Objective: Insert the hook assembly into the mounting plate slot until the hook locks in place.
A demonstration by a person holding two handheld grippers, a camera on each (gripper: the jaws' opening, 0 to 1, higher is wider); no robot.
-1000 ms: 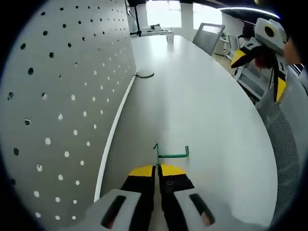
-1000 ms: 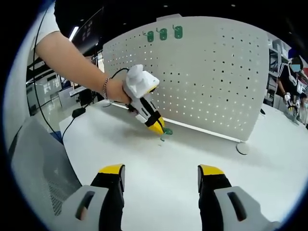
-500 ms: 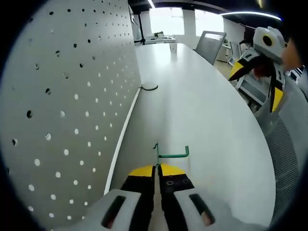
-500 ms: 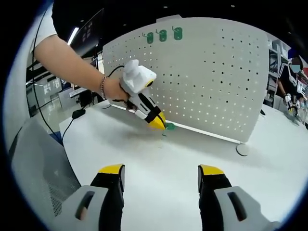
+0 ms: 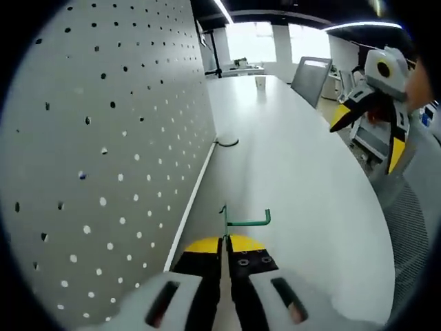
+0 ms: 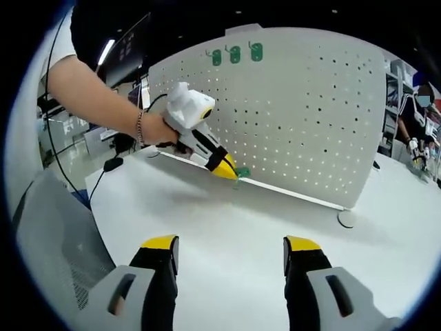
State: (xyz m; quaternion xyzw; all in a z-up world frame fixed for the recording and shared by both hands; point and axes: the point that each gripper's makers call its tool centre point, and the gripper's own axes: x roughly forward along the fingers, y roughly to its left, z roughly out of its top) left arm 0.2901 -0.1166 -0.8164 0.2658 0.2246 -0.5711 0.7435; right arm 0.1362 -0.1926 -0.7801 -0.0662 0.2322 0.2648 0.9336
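Note:
A green wire hook (image 5: 244, 221) sticks out ahead of my left gripper (image 5: 226, 243), whose yellow-tipped jaws are shut on its stem. The white pegboard (image 5: 103, 158) fills the left side of the left gripper view, close beside the hook. In the right gripper view the left gripper (image 6: 228, 172) is held by a hand (image 6: 155, 129) near the pegboard's (image 6: 310, 117) lower edge, the green hook (image 6: 241, 173) at its tip. Three green hooks (image 6: 235, 54) hang along the board's top. My right gripper (image 6: 231, 249) is open above the table, holding nothing.
The long white table (image 5: 296, 179) runs away to the right of the board, with a round foot (image 6: 346, 218) of the board on it. A grey mesh chair (image 6: 48, 234) stands at the table's near edge. A black cable (image 6: 103, 169) trails off the far side.
The left gripper has risen off the table with the hook and moved closer to the pegboard's lower part. The right gripper has stayed still and open.

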